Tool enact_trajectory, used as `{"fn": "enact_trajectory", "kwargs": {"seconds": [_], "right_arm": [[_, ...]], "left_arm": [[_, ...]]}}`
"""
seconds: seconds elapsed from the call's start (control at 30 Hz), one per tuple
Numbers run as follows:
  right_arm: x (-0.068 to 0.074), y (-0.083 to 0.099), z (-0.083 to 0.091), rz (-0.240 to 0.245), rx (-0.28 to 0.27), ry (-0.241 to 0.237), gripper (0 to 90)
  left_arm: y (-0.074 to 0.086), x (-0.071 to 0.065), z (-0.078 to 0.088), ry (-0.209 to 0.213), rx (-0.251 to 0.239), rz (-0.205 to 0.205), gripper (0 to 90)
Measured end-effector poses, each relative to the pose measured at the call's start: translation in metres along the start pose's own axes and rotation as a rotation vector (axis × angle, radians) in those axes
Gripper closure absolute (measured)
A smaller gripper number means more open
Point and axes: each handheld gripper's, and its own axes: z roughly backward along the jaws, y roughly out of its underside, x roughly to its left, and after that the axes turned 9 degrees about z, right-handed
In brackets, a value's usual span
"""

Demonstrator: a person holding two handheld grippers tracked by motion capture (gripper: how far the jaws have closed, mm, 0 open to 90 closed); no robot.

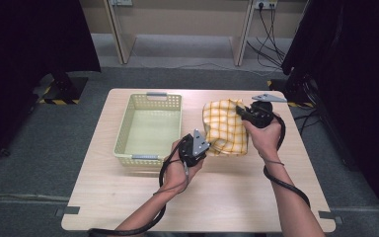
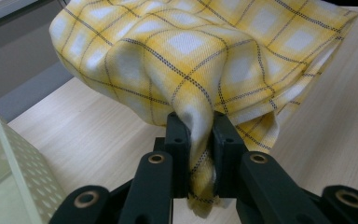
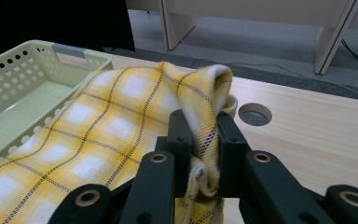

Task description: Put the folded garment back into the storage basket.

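On the left half of the table (image 1: 128, 207) sits a pale green basket (image 1: 123, 129) with perforated walls, and nothing lies in it. Just right of it, your left gripper (image 1: 203, 148) is clamped on the near corner of the yellow checked cloth (image 1: 224, 129); in the left gripper view a bunched fold (image 2: 200, 135) is squeezed between both jaws. Farther right, your right gripper (image 1: 242, 112) is clamped on the cloth's far edge, a thick roll of fabric (image 3: 205, 130) pinched tight between its jaws.

The cloth hangs between the two grips, right of the basket, its underside seemingly just off the table. Judging from this, you are carrying it to the basket. Keep both grips firm, lift until the sagging middle clears the basket's right rim, and move both hands left together so neither corner tugs free. Lower it inside before letting go.
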Motion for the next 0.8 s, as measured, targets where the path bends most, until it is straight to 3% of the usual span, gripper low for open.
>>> {"fn": "enact_trajectory", "kwargs": {"seconds": [0.8], "right_arm": [[0.007,-0.016,-0.001,0.014,-0.013,0.004,80.0]], "left_arm": [[-0.007,0.009,0.01,-0.022,-0.012,0.0,79.4]]}}
